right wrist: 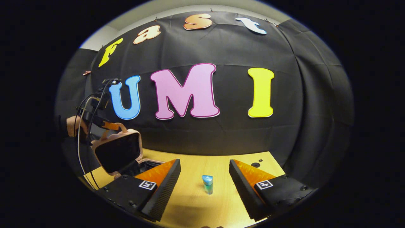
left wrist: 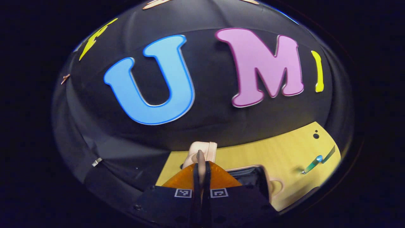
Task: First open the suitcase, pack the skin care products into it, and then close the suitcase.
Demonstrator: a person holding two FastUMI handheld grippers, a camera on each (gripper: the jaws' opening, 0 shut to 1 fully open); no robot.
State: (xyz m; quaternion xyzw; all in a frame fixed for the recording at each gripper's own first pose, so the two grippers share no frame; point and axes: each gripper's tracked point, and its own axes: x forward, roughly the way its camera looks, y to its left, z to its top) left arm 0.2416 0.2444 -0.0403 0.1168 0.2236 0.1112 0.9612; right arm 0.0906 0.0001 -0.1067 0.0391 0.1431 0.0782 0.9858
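The small pink suitcase (right wrist: pixel 117 151) stands at the table's left with its lid raised, its dark lining facing the right gripper view. My left gripper (left wrist: pixel 201 164) is shut on the lid's pink edge (left wrist: pixel 202 151), and the open dark base (left wrist: pixel 251 177) lies just to its right. In the right gripper view a hand (right wrist: pixel 73 125) holds that left gripper (right wrist: pixel 106 125) at the lid's top. A small blue-green skin care tube (right wrist: pixel 207 184) stands upright on the wooden table between the wide-apart fingers of my open right gripper (right wrist: pixel 204 163), untouched. The same tube (left wrist: pixel 316 161) shows far right in the left gripper view.
The light wooden table (right wrist: pixel 196 202) runs to the black cloth wall behind. Small dark holes (right wrist: pixel 255 164) mark its back right corner. Cables (right wrist: pixel 83 110) hang from the left gripper beside the suitcase.
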